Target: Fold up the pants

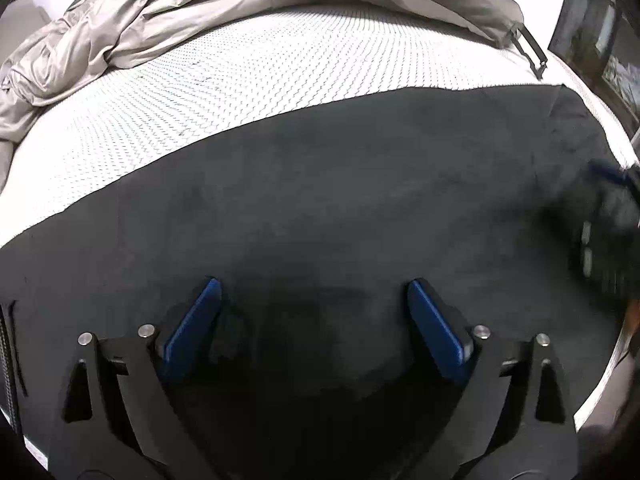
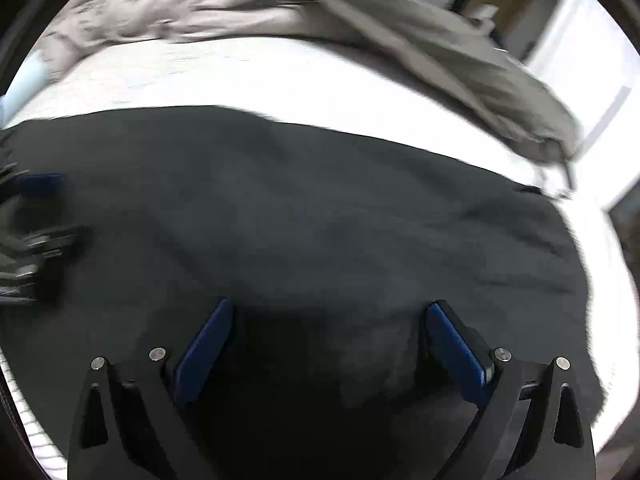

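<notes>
Dark charcoal pants [image 1: 340, 200] lie spread flat across a white textured mattress [image 1: 240, 80]; they also fill the right wrist view [image 2: 320, 208]. My left gripper [image 1: 314, 286] is open and empty, its blue pads just above the fabric. My right gripper [image 2: 330, 306] is open and empty, also low over the pants. The right gripper shows blurred at the right edge of the left wrist view [image 1: 612, 216]. The left gripper shows blurred at the left edge of the right wrist view [image 2: 36, 220].
A crumpled beige-grey duvet [image 1: 140, 20] is bunched along the far side of the mattress; it shows in the right wrist view [image 2: 360, 28] too. The mattress's right edge [image 2: 612, 280] drops off beside the pants. A dark screen [image 1: 600, 40] stands at far right.
</notes>
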